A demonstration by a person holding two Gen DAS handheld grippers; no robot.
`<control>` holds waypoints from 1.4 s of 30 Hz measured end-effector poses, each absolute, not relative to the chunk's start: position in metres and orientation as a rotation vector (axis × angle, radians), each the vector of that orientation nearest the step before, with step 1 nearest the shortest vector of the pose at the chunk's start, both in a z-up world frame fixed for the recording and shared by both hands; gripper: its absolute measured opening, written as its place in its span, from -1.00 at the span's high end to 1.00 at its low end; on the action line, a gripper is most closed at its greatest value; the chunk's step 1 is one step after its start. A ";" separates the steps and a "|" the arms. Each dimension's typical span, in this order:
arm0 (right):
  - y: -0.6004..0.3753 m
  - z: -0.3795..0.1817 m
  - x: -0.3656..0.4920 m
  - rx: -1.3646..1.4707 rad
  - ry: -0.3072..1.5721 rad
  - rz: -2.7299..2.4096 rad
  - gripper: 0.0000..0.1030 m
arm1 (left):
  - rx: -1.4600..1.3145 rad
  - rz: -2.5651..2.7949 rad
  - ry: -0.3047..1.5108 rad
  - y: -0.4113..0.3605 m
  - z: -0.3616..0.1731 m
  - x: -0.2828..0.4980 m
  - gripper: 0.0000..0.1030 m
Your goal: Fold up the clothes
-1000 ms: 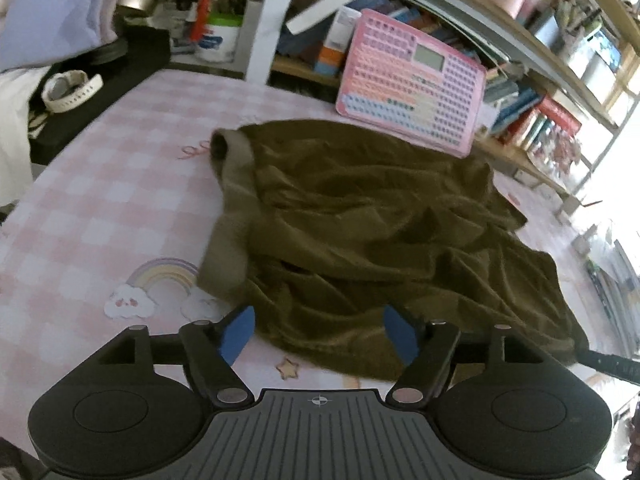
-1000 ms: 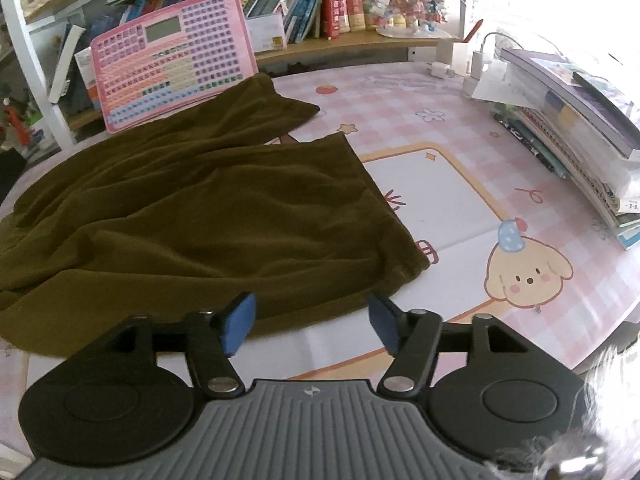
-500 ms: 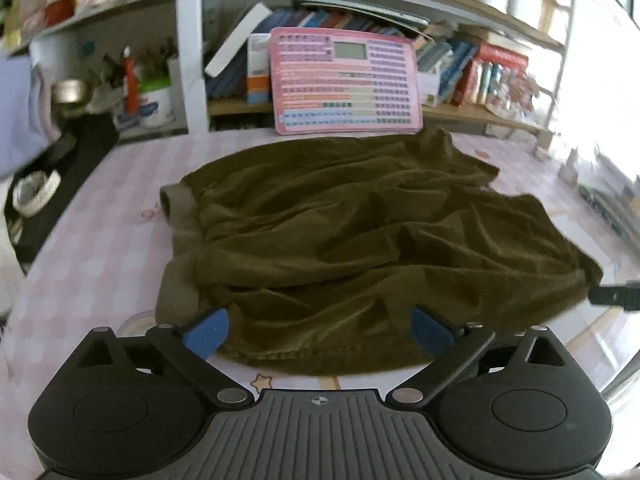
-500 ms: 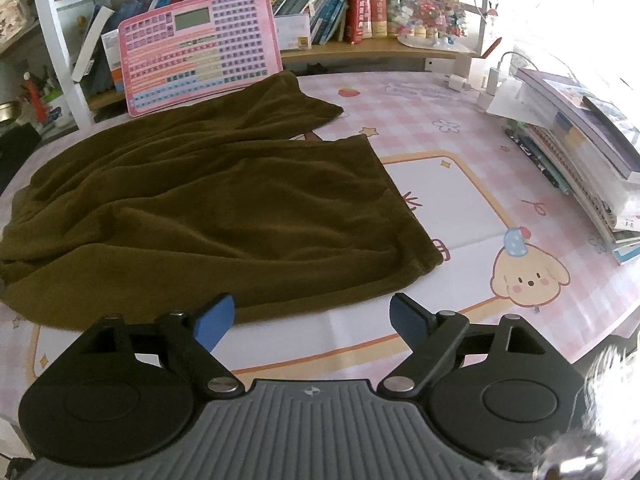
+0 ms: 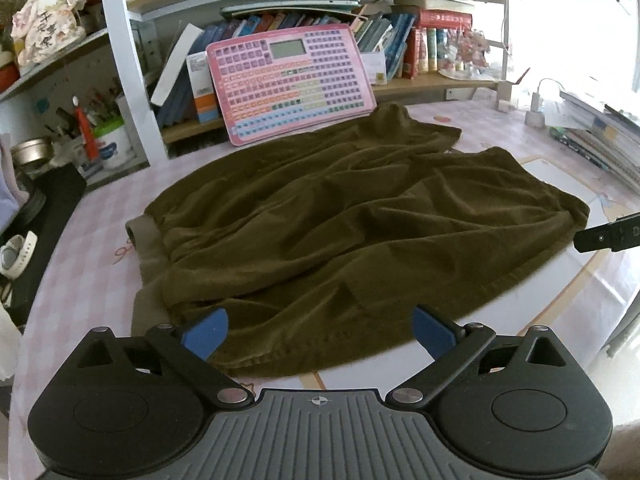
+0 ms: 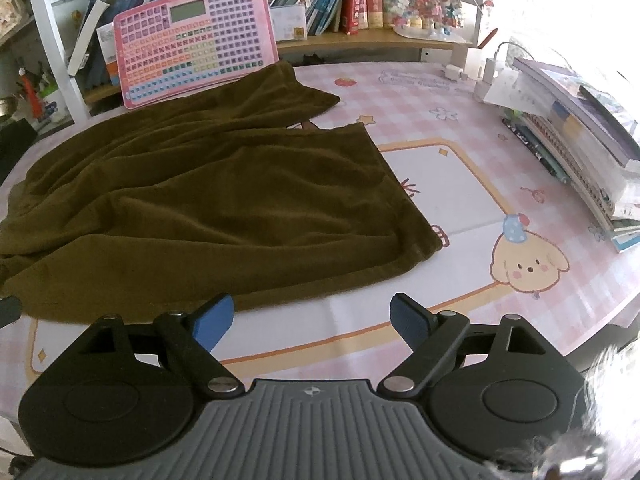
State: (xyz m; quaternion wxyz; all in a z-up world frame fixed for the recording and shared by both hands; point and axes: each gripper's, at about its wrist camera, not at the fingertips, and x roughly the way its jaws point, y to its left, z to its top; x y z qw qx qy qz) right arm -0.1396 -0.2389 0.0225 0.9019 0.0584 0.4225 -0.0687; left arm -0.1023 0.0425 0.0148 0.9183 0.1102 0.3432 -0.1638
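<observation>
An olive-brown garment [image 5: 344, 224] lies spread and wrinkled on the pink checked table mat [image 5: 80, 248], waistband at the left, hem at the right. It also shows in the right wrist view [image 6: 208, 200]. My left gripper [image 5: 320, 330] is open and empty, hovering over the garment's near edge. My right gripper [image 6: 312, 320] is open and empty, just in front of the garment's near hem, over the mat [image 6: 460, 184]. A black part of the right gripper [image 5: 608, 234] shows at the right edge of the left wrist view.
A pink keyboard toy [image 5: 292, 80] leans on the bookshelf behind the garment. Stacked books [image 6: 580, 140] and chargers [image 6: 488, 68] sit at the table's right. A pen cup [image 5: 114, 144], tin and white watch [image 5: 16, 256] sit at the left.
Both grippers have pulled back and risen, and their jaws have opened wider. The left view has swung right to face the garment squarely. The garment has not moved.
</observation>
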 end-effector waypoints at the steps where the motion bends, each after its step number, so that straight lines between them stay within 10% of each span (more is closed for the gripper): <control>1: -0.240 0.024 -0.139 0.113 0.872 -0.139 -0.65 | 0.227 -0.346 0.706 0.043 0.015 -0.102 -0.94; 42: -0.327 0.093 0.111 -0.366 0.701 0.465 -0.67 | 0.177 -0.198 0.771 0.044 0.047 0.035 -0.94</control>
